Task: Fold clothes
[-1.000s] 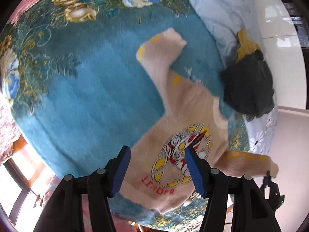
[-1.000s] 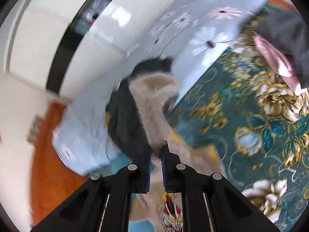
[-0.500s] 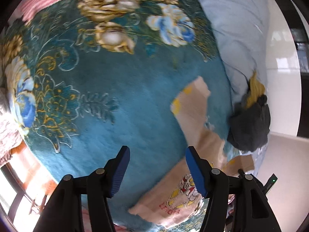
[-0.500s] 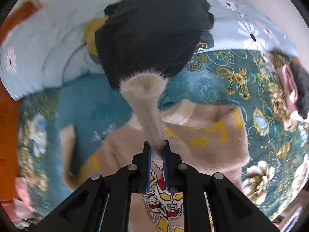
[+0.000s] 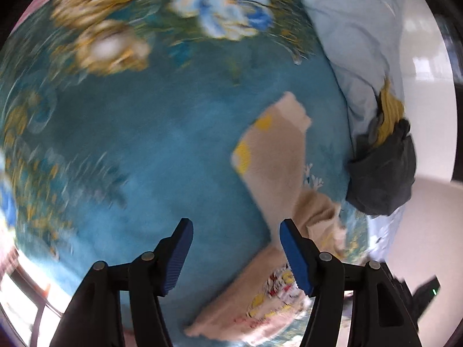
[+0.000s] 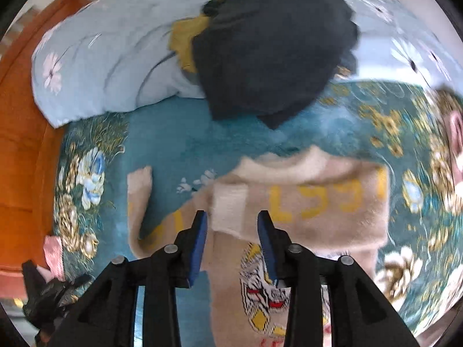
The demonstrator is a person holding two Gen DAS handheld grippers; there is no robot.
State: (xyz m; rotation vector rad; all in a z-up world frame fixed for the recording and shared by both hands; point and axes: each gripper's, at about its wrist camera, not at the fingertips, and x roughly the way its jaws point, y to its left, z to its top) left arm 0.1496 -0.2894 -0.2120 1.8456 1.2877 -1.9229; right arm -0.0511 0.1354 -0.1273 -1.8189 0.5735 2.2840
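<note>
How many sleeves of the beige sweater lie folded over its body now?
1. One sleeve is folded across the beige sweater, its cuff before the right tongs. The other sleeve lies stretched out on the teal blanket.

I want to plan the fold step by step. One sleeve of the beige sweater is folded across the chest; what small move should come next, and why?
Probably bring the open left gripper to the cuff of the other sleeve and pinch it. That sleeve lies spread out on the teal blanket, while the beige sweater already has one sleeve across its chest and the right gripper is open, holding nothing.
</note>
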